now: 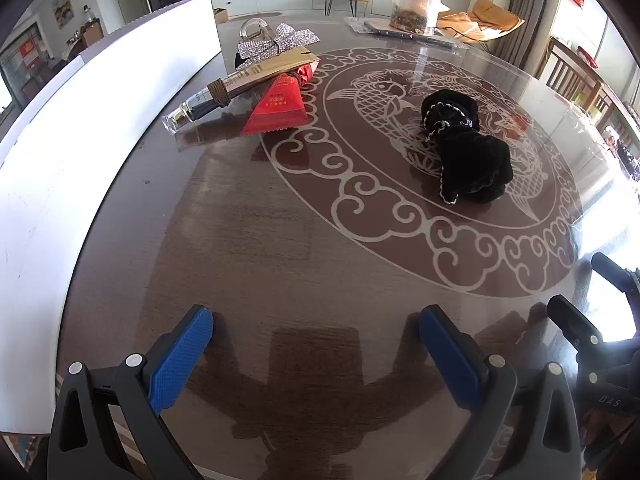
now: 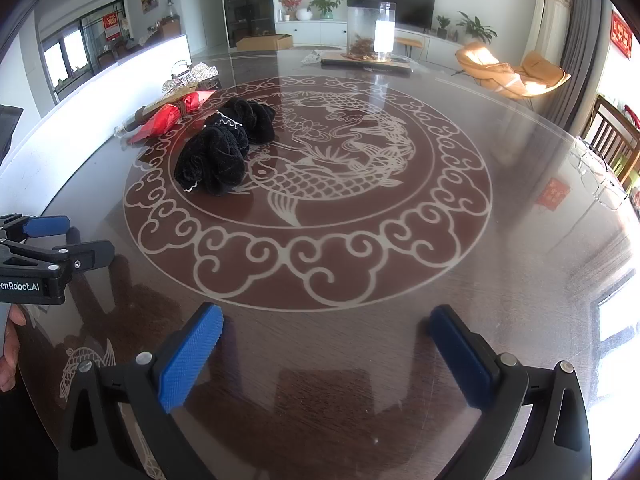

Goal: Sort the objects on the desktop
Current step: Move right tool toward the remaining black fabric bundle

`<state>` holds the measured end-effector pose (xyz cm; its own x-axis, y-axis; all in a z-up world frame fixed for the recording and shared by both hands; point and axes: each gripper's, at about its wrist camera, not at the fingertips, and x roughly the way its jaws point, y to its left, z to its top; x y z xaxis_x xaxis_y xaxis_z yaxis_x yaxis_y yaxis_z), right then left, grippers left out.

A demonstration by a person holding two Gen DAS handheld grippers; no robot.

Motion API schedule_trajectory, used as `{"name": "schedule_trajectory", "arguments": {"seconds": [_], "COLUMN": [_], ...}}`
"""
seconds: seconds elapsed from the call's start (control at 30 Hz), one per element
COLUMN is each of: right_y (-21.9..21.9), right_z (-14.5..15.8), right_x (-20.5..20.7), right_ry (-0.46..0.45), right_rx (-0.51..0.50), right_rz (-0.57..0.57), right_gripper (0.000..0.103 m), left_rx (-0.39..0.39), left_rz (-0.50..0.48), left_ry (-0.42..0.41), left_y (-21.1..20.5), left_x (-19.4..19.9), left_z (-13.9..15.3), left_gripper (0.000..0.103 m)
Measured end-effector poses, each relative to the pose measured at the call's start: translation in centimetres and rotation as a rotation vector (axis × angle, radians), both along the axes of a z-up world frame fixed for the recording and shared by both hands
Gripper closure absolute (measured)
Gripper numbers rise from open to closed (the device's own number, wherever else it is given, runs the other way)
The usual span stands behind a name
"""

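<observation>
Two black velvet scrunchies (image 1: 468, 148) lie together on the round table's fish medallion, also in the right wrist view (image 2: 224, 148). Further left lies a pile: a gold tube with a clear cap (image 1: 240, 84), a red packet (image 1: 278, 106) and a rhinestone bow (image 1: 272, 42); the pile also shows in the right wrist view (image 2: 168, 114). My left gripper (image 1: 316, 338) is open and empty, low over the table near its front edge. My right gripper (image 2: 326, 334) is open and empty, to the right of the left one (image 2: 60, 240).
A white board (image 1: 80, 128) runs along the table's left edge. A clear jar with dried contents (image 1: 414, 4) stands at the far side on a flat dark item. Clear glasses (image 2: 596, 176) lie at the right rim. Chairs stand beyond the table.
</observation>
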<state>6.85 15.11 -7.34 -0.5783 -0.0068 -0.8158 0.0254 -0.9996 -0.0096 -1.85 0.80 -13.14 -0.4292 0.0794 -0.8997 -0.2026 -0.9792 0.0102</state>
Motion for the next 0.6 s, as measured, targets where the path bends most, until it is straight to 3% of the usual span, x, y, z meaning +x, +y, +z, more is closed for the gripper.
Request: {"name": "schedule_trajectory", "arguments": {"seconds": [0.6], "right_y": [-0.01], "right_z": [-0.02], "right_x": [0.01], "right_ry": [0.0], "right_rx": [0.0], "right_rz": [0.0], "right_gripper": [0.0], "left_rx": [0.002], "left_rz": [-0.009], "left_ry": [0.007], "left_y": [0.1], "left_x": [-0.02], "left_z": [-0.08], "left_gripper": [0.0]}}
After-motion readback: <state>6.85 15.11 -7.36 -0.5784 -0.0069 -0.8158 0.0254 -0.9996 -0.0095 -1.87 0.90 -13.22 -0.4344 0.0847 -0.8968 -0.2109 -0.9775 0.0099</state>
